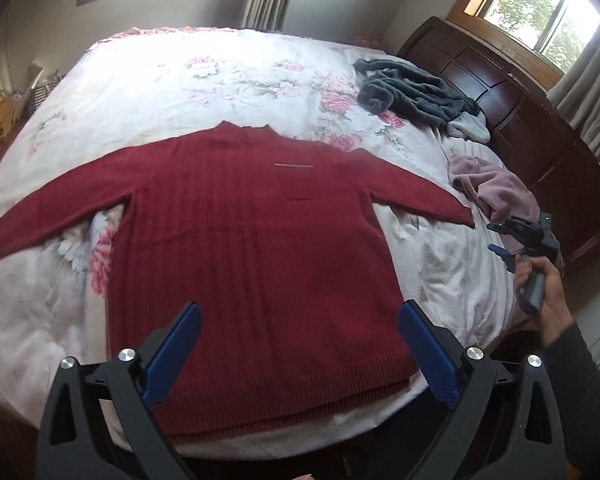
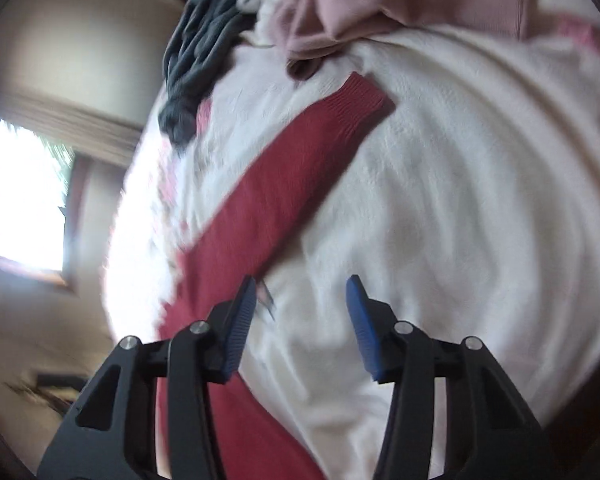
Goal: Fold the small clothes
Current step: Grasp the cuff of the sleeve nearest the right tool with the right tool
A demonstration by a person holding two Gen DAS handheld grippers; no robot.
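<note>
Red knit sweater (image 1: 256, 248) lies flat at frame centre on the floral bedspread (image 1: 188, 80), collar toward the top, hem toward the bottom, sleeves spread left and right. Upper right: grey fleece garment (image 1: 412, 92) and pink garment (image 1: 492, 188). Left gripper (image 1: 300, 344) gapes wide above the hem; right gripper (image 2: 302, 320), also parted and empty, hovers beside the sleeve.
</note>
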